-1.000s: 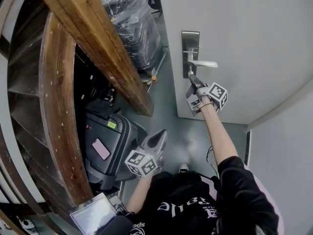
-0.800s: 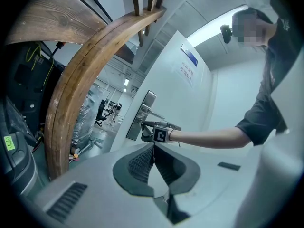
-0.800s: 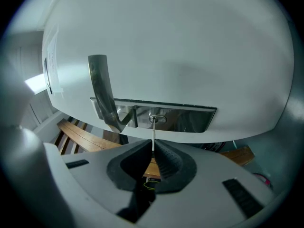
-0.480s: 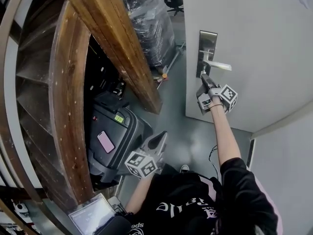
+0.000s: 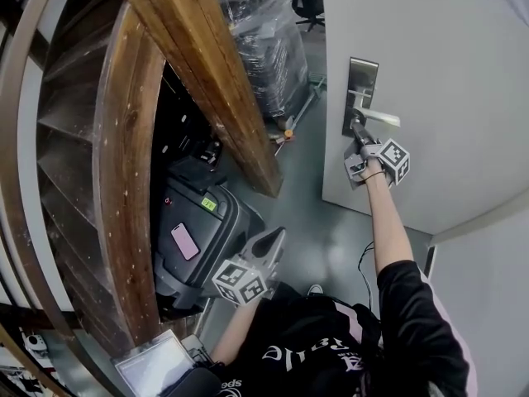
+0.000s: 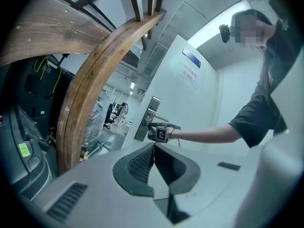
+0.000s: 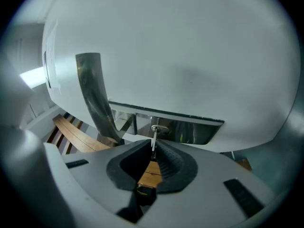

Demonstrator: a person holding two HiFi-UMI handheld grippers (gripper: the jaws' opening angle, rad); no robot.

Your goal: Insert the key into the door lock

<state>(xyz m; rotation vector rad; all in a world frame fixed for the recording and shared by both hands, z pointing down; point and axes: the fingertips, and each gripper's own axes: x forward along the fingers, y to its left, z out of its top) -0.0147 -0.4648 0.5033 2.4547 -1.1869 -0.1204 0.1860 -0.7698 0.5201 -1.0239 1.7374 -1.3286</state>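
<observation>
Key (image 7: 154, 137): slim silver blade, clamped between the jaws of the right hand-held gripper (image 7: 153, 147), tip at the keyhole.
Door lock (image 7: 159, 128): round cylinder in a steel plate, just ahead of those jaws.

Left gripper (image 6: 154, 147) right up front, dark jaws pressed together, nothing between them. Further off, an outstretched arm (image 6: 204, 135) holds the right gripper (image 6: 150, 126) up at the metal lock plate (image 6: 149, 109) on the white door (image 6: 190, 99). On the left, a curved wooden beam (image 6: 90, 84) arches overhead.
</observation>
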